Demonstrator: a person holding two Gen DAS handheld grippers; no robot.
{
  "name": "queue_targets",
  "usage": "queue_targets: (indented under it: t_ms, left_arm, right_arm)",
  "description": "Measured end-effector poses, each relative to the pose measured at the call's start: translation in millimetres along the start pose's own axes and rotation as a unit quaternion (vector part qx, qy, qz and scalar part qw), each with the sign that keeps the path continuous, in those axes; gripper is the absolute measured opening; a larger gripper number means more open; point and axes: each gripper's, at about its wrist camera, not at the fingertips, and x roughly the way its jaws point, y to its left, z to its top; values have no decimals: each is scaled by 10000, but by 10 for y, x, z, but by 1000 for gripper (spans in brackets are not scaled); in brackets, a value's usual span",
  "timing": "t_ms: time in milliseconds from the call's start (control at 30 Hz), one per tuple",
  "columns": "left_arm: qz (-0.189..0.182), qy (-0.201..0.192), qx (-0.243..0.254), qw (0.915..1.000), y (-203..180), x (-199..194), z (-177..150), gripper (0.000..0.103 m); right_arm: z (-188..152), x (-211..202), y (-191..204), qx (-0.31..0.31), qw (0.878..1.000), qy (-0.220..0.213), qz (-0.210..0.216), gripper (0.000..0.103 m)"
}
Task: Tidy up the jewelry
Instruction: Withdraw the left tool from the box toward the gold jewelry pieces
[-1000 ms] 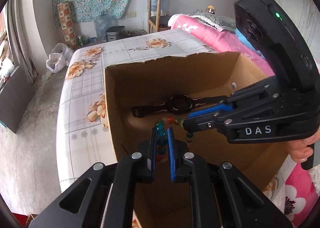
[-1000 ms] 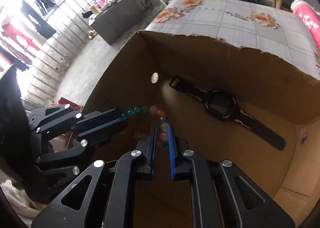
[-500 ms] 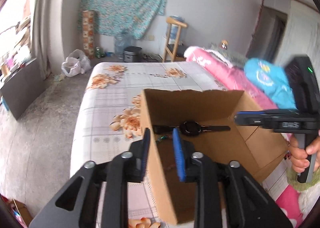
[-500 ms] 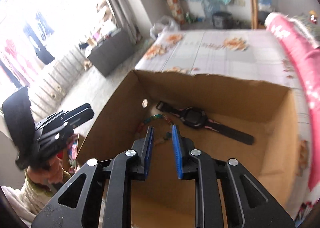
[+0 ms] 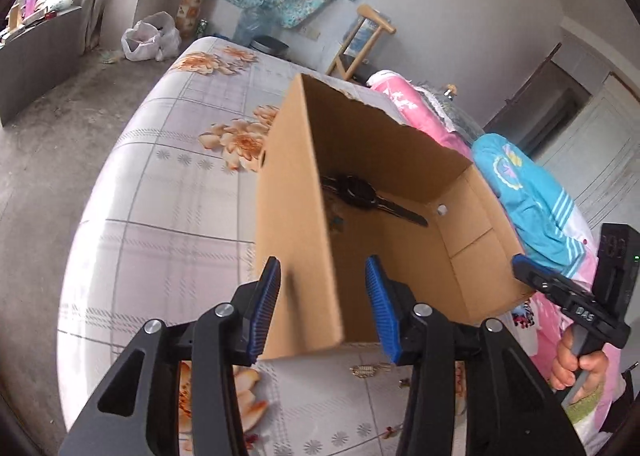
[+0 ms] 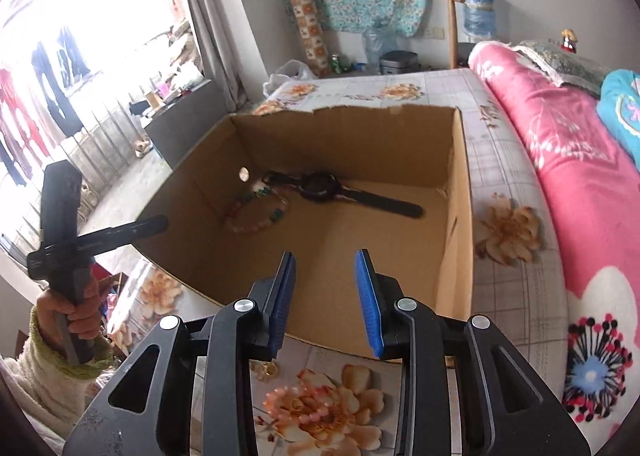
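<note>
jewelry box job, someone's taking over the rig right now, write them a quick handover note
Left gripper: empty, jaws opening, near the cardboard box corner.
Right gripper: empty, jaws opening, above the box's near edge.
In the box: black watch and beaded bracelet, lying side by side on the floor.
Left to do: gold piece and pink bead strand lie on the floral sheet outside the box.

Cardboard box (image 5: 296, 216), watch (image 5: 356, 192) inside, left tool (image 5: 322, 292) opening, empty
</note>
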Motion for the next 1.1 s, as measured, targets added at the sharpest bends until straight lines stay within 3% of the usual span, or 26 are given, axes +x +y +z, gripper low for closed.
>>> queue_targets:
  t_ms: [433, 600, 700, 800, 933, 1100]
  left_arm:
    - [-68, -139, -7, 9999, -121, -127, -171, 43]
    - [-175, -625, 138, 9978, -122, -346, -205, 50]
    - [-80, -1147, 390, 9926, -150, -624, -300, 59]
    - [-30, -1339, 645, 9889, -189, -802, -449, 66]
    - [66, -1083, 891, 9901, -215, -851, -690, 73]
    - [454, -342, 1196, 9912, -298, -559, -1049, 76]
  right_arm:
    - [-58, 83, -212, -29, 9996, 43, -274, 31]
    - [-55, -78, -182, -100, 9991, -317, -271, 40]
    - [-102, -279, -87, -222, 9973, -644, -261, 43]
    - [-212, -445, -1, -236, 9964, -805, -89, 43]
    - [-443, -542, 138, -203, 9971, -703, 198, 44]
    - [-735, -367, 314, -276, 9993, -189, 140, 44]
